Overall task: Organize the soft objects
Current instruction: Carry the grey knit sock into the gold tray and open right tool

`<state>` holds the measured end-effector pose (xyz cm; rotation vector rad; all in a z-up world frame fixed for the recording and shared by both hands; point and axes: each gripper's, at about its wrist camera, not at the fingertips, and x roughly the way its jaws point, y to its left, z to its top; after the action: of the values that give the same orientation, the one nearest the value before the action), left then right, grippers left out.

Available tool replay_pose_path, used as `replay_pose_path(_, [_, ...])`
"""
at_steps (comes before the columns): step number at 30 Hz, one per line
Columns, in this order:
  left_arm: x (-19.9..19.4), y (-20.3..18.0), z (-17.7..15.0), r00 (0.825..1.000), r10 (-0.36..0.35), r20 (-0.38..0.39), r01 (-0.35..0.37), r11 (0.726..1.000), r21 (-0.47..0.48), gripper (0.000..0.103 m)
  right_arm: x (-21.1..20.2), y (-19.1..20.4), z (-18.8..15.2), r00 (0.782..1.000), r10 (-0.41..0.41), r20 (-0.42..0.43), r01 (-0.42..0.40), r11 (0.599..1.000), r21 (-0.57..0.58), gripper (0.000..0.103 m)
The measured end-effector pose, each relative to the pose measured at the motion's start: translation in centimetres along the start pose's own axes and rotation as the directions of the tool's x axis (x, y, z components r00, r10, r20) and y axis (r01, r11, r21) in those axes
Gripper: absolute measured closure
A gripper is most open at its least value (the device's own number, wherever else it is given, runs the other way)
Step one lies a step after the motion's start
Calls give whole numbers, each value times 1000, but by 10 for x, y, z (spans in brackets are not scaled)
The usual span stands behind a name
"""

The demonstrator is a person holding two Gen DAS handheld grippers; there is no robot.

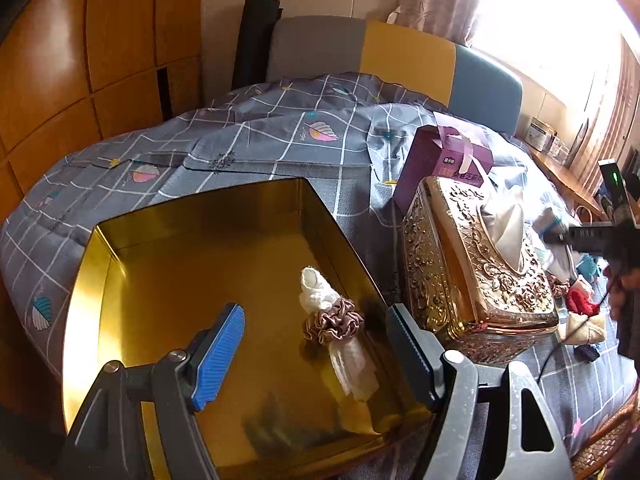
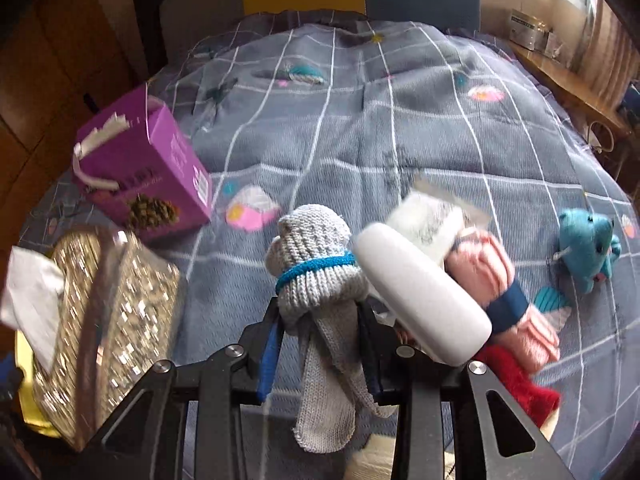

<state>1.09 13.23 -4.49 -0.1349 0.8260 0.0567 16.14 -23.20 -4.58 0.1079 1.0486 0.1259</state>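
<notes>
Gold tin (image 1: pixel 92 264) on the bed holds one bundle so far — a white cloth roll (image 1: pixel 340 328) cinched by a scrunchie. Left gripper (image 1: pixel 316 344) hovers spread and empty above it. Right gripper (image 2: pixel 320 340) is clamped on a grey knitted bundle (image 2: pixel 316 264); the pink roll (image 2: pixel 496 276), red piece (image 2: pixel 520 384) and teal plush (image 2: pixel 588 248) lie unsorted on the quilt (image 2: pixel 360 128) — most work remains, I judge.

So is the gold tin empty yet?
No. The tin holds one white bundle with a scrunchie around it; the rest is bare.

Bedroom, bright daylight.
Bed (image 1: pixel 304 152) with grey grid quilt, wooden wardrobe (image 1: pixel 80 60) left, curtained window (image 1: pixel 540 8) right.
</notes>
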Motion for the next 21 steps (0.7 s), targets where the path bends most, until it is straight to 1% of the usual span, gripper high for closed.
replay_pose_path(6, [3, 1, -4, 1000, -13, -22, 13, 1000, -9, 28, -8, 22, 21, 1000, 3, 31, -2, 999, -34, 67])
replay_pose_path(11, [4, 0, -5, 999, -24, -30, 24, 1000, -5, 28, -26, 43, 33, 995, 51, 91, -44, 996, -71, 67])
replay_pose_path(14, [3, -2, -7, 1000, -12, -24, 12, 1000, 5, 28, -40, 61, 35, 986, 106, 127, -91, 988, -123, 68])
replay_pose_path(16, [2, -2, -7, 1000, -15, -23, 16, 1000, 9, 28, -52, 77, 34, 977, 150, 154, -123, 977, -172, 68])
replay_pose_path(21, [1, -1, -7, 1000, -18, -25, 18, 1000, 13, 28, -76, 121, 30, 950, 251, 185, -189, 936, -297, 67])
